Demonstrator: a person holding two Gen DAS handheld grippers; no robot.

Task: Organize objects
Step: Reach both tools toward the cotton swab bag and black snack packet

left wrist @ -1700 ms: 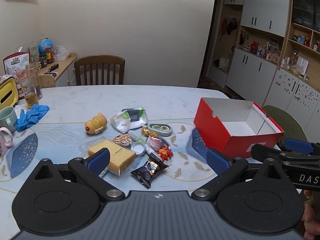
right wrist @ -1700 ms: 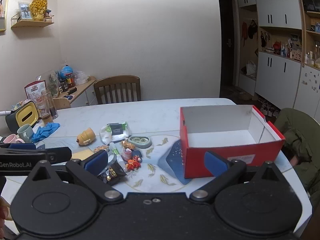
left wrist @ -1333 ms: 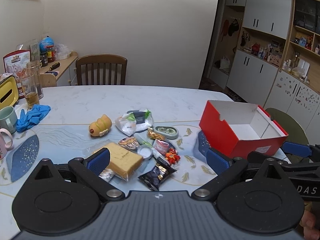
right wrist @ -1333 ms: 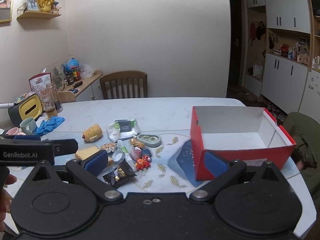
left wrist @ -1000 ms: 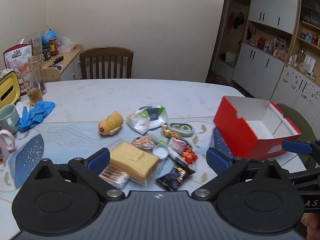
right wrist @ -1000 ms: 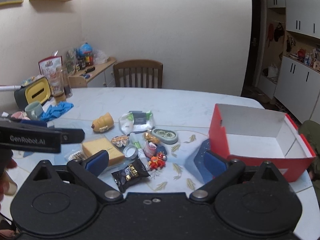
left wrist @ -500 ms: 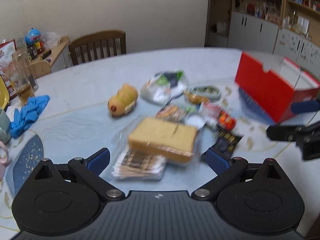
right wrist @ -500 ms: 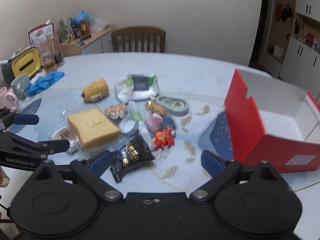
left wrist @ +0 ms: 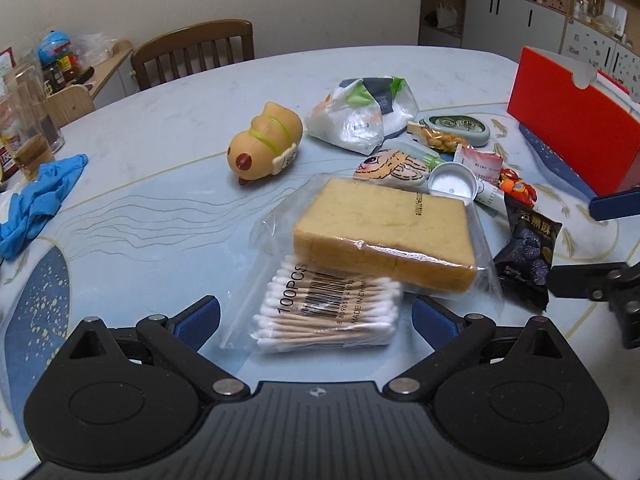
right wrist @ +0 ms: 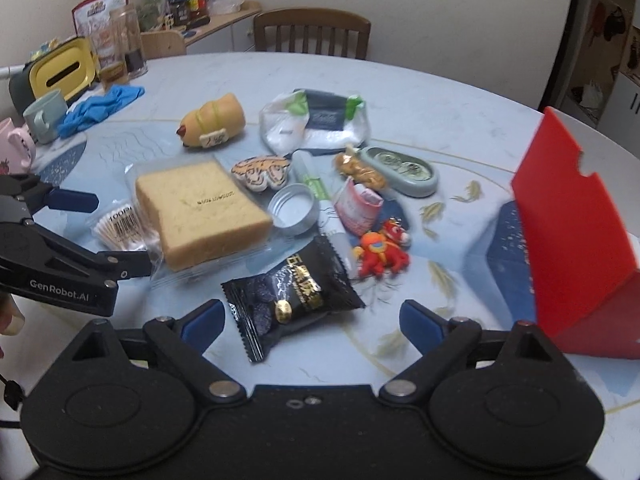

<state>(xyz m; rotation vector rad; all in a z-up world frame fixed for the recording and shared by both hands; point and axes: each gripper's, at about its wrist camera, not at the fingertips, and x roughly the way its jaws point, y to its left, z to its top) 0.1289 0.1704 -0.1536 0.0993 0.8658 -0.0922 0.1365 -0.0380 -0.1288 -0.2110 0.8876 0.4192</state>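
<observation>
Left hand-held gripper (left wrist: 316, 320) spread wide over the bag of cotton swabs (left wrist: 328, 310), blue pads to either side of it, no contact visible. Right hand-held gripper (right wrist: 310, 326) wide too but closing, black snack packet (right wrist: 292, 292) lying between the pads, not pressed.

Everything placed relative to the wrapped slice of bread (left wrist: 384, 232) on the table (left wrist: 160, 132):
- Cotton swabs: touching its near edge, partly tucked under the wrapper.
- Black snack packet: just beside it on the right, in the left wrist view.
- Metal lid (left wrist: 452, 184): at its far right corner, touching the wrapper.
- Tiger-face piece (left wrist: 390, 168): just behind it.
- Yellow duck-like toy (left wrist: 264, 144): behind and to the left, apart.
- White plastic bag with green print (left wrist: 360, 114): further behind.
- Small red toy (right wrist: 382, 252): to the right, beyond the lid, near the snack packet.
- Grey-green oval case (right wrist: 404, 170): further right and back.
- Red box (left wrist: 572, 128): well apart on the far right, open top facing away.
- Blue glove (left wrist: 36, 204): well apart on the left, near the glasses and mugs.
</observation>
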